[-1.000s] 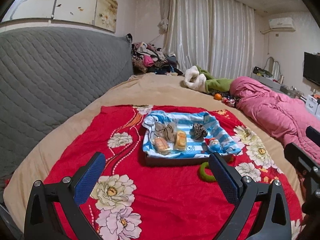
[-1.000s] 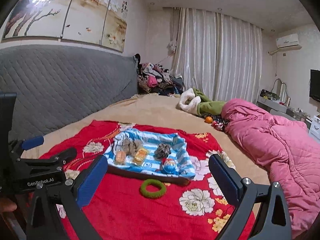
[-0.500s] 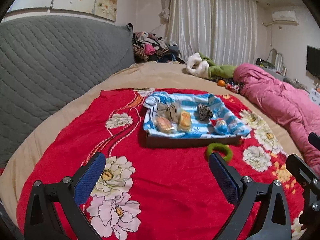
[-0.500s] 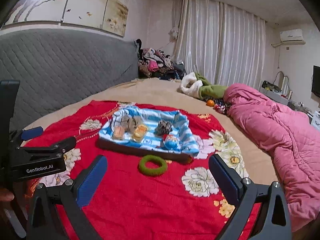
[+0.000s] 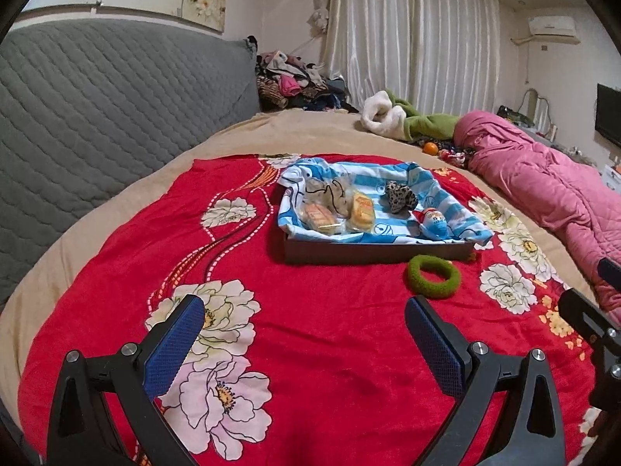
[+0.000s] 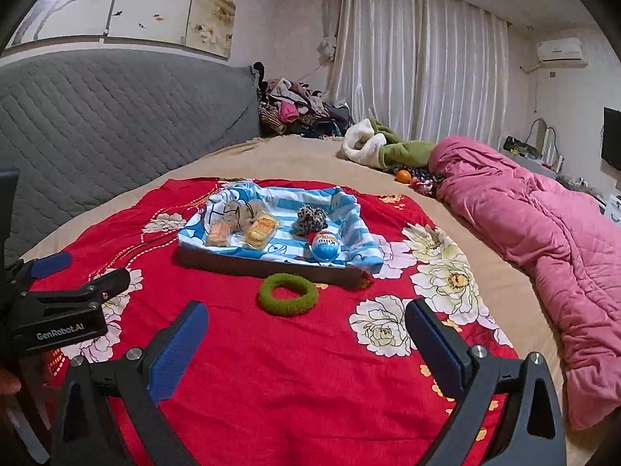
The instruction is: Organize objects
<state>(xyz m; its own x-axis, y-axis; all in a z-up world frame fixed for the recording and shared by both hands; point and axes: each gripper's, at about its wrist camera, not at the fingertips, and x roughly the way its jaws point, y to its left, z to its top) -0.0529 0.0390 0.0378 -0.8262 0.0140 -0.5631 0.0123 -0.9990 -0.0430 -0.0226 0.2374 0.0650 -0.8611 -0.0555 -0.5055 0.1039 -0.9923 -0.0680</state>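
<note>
A dark tray lined with blue-striped cloth sits on the red flowered blanket. It holds two wrapped snacks, a leopard scrunchie, a beige item and a blue egg toy. A green ring lies on the blanket just in front of the tray; it also shows in the right wrist view. My left gripper is open and empty, short of the tray. My right gripper is open and empty, just short of the green ring. The tray lies beyond it.
A grey quilted headboard runs along the left. A pink quilt lies at the right. A white and green garment, an orange and a clothes pile sit at the far end.
Both grippers have moved forward and lower toward the tray and green ring, which look nearer and larger. Both stay open.
</note>
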